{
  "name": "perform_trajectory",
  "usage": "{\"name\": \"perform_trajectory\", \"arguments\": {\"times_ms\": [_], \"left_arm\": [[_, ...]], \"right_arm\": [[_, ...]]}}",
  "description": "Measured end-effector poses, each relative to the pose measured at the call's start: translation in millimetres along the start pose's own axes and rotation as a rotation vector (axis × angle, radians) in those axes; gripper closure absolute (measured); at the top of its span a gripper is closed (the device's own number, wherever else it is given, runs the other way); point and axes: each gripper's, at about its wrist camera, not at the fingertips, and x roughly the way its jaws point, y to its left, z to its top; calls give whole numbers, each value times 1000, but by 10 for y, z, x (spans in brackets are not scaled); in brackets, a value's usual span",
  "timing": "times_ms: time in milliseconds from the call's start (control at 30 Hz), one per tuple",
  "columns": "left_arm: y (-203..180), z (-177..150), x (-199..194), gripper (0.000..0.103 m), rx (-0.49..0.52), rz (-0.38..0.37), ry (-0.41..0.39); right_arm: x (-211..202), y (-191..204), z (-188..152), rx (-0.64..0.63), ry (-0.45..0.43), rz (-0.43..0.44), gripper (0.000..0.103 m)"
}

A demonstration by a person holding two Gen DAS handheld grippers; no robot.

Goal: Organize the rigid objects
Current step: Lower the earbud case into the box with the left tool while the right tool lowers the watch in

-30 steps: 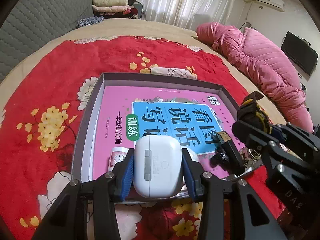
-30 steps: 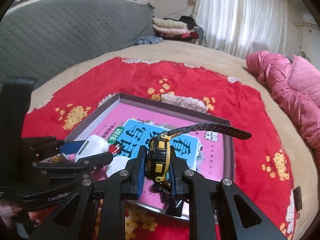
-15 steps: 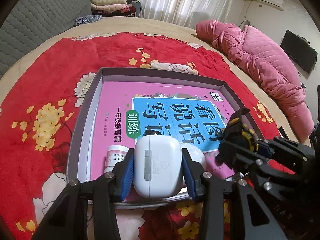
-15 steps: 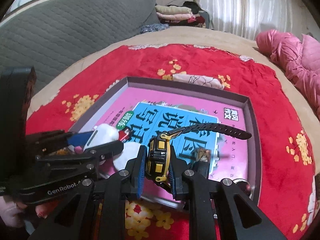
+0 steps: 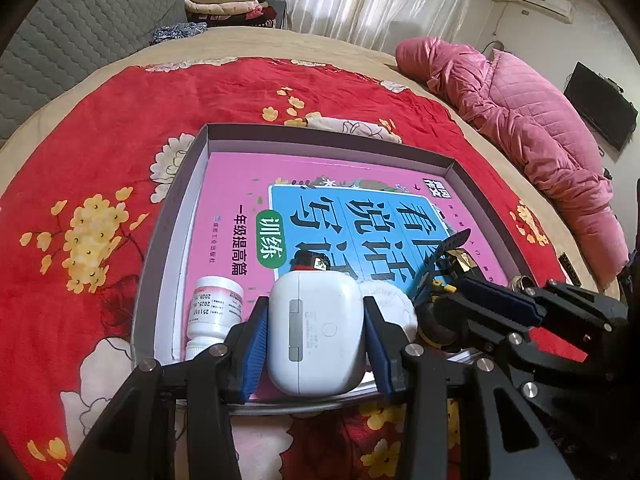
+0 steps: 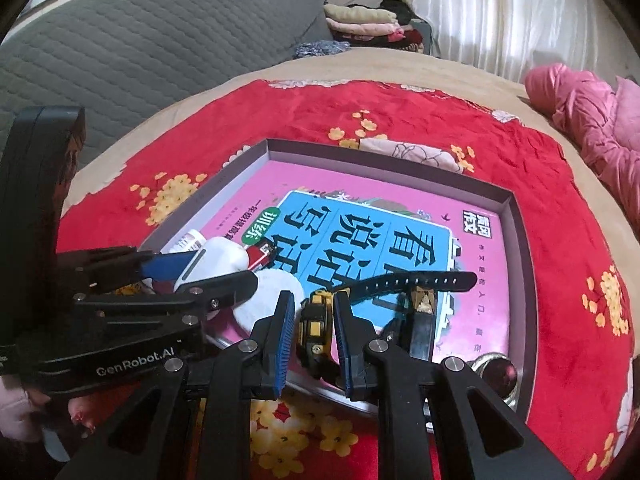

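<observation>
The left tool point(image 5: 316, 336) clamps a white earbud case point(image 5: 316, 330); the right tool point(image 6: 310, 334), angled downward, grips a yellow-black watch point(image 6: 314, 320) over the tray point(image 6: 520, 240).

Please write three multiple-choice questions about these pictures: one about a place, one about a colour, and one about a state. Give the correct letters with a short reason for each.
1. Where does the small white pill bottle lie?
A. inside the shallow box, near its left wall
B. on the red blanket outside the box
C. on the pink jacket

2. What colour is the case held by the left tongs?
A. black
B. white
C. yellow

3. What is the state of the right tongs?
A. open and empty
B. shut on a black and yellow watch
C. shut on the book

Answers: 1 A, the bottle lies inside the box. 2 B, the earbud case is white. 3 B, the watch sits between the pads.
</observation>
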Motion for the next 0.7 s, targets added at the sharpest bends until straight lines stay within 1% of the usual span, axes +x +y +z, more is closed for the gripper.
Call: {"name": "perform_trajectory", "arguments": {"times_ms": [167,700], "left_arm": [[4,-5,-3,59,-4,-3,0],[0,-9,-2,59,-4,-5,-5]], "right_arm": [[12,-38,-29,25,8,2,83],[37,9,-81,11,21,-16,82]]}}
